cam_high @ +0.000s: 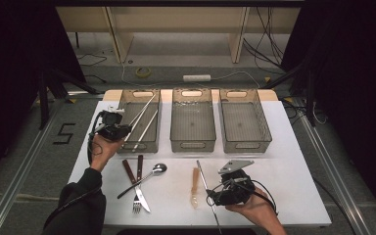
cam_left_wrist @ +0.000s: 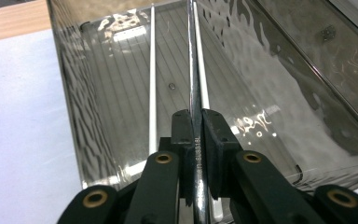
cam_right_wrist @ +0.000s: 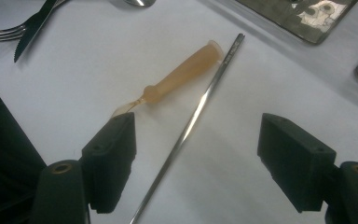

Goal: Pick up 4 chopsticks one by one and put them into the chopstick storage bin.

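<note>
Now lower left gripper (cam_left_wrist: 196,135), clamped on metal chopstick (cam_left_wrist: 195,70), into left bin (cam_high: 152,143) beside 2 others, then release; right gripper (cam_right_wrist: 196,163) gaping, empty.

White table (cam_high: 293,196): 3 bins (cam_high: 193,128), cutlery (cam_high: 138,183)

At the middle and right of the upper counter (cam_high: 293,147) we see two clear bins standing side by side, the middle bin (cam_high: 193,142) and the right bin (cam_high: 247,144). Lower left of centre, we find a fork (cam_high: 136,203) and a knife (cam_high: 142,193) with brown handles lying crossed, a spoon (cam_high: 149,175) slanting just beside them. On the floor above, we note a tape roll (cam_high: 143,72) and a white power strip (cam_high: 197,78).
</note>
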